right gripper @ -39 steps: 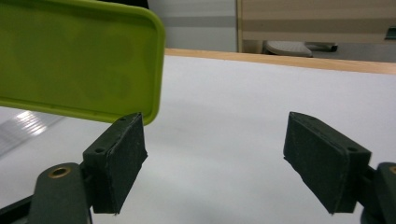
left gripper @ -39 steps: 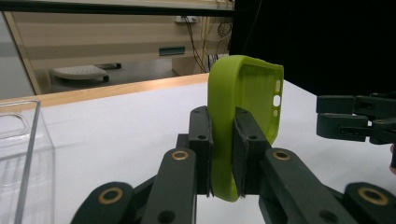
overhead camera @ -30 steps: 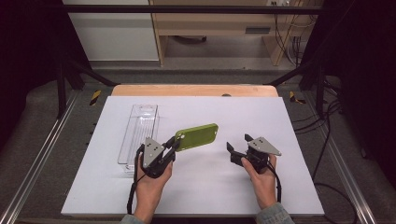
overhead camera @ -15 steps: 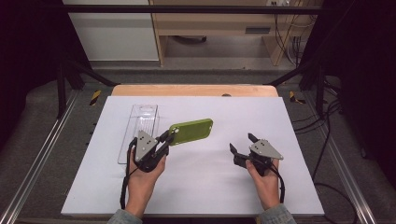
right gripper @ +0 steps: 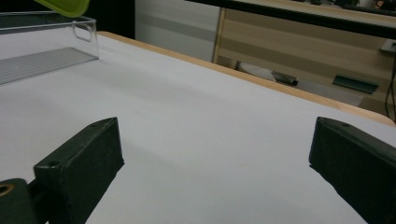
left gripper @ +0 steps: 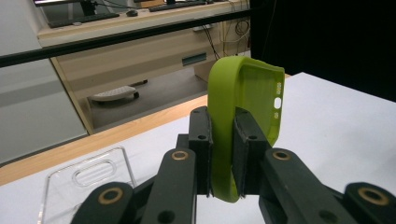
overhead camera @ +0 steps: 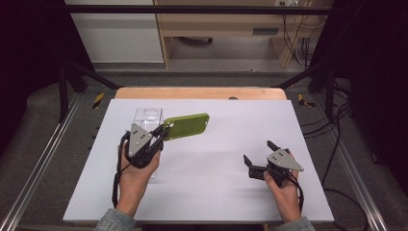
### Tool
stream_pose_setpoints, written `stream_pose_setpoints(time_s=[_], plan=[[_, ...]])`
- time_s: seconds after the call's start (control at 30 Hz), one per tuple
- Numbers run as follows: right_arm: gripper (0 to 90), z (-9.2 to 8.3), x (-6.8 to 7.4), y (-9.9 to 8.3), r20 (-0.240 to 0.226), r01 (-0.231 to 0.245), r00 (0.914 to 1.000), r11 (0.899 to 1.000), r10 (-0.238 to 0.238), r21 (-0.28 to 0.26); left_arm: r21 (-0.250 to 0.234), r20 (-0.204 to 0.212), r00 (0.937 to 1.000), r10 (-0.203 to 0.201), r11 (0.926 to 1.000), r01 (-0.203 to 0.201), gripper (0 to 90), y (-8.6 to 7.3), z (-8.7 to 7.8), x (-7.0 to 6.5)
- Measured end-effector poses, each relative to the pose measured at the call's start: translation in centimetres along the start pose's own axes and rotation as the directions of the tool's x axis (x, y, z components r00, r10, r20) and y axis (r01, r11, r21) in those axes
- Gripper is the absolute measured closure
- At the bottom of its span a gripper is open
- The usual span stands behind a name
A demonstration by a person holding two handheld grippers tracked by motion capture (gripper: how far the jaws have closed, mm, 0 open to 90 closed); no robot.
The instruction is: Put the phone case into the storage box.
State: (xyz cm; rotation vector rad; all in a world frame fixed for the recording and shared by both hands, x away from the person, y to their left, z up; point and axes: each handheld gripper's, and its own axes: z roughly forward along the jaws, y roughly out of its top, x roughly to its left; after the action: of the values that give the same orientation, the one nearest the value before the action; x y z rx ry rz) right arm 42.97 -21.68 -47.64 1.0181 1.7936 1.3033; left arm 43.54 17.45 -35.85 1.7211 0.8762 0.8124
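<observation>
A lime-green phone case (overhead camera: 185, 126) hangs in the air over the left half of the white table, held by one end. My left gripper (overhead camera: 161, 132) is shut on it; in the left gripper view the two pads squeeze the edge of the case (left gripper: 247, 102) inside my left gripper (left gripper: 222, 135). At the right, low over the table, my right gripper (overhead camera: 258, 151) is open. Its jaws have just been opening and nothing lies between them (right gripper: 219, 154). A corner of the case (right gripper: 65, 5) peeks in at the top left of the right gripper view.
A clear plastic tray (overhead camera: 146, 115) lies on the white table top (overhead camera: 216, 192) under and behind the left gripper; it also appears as the tray (left gripper: 88, 177) and the tray (right gripper: 46, 37). A wooden strip (overhead camera: 202, 93) edges the far side. Metal rails flank the table.
The left gripper has carried the green case up and to the left, toward the clear tray. The right gripper has drifted right and nearer, and its jaws stand wider.
</observation>
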Motion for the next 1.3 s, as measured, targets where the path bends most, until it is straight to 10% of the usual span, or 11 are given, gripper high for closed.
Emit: stream_pose_setpoints(time_s=[0.93,1.3], plan=[[3.8,-3.3,-2.2,-1.5,0.017,-0.046,0.9988,0.999,0.047,-0.024,-0.034,-0.113,0.9936,0.001,0.9994,-0.004,79.4,2.7,-2.4,6.0],[2.9,-3.1,-2.0,-1.6,0.010,-0.030,0.9995,0.999,0.031,-0.037,0.004,-0.142,0.9876,0.067,0.9977,-0.067,79.3,3.8,-2.1,7.1]])
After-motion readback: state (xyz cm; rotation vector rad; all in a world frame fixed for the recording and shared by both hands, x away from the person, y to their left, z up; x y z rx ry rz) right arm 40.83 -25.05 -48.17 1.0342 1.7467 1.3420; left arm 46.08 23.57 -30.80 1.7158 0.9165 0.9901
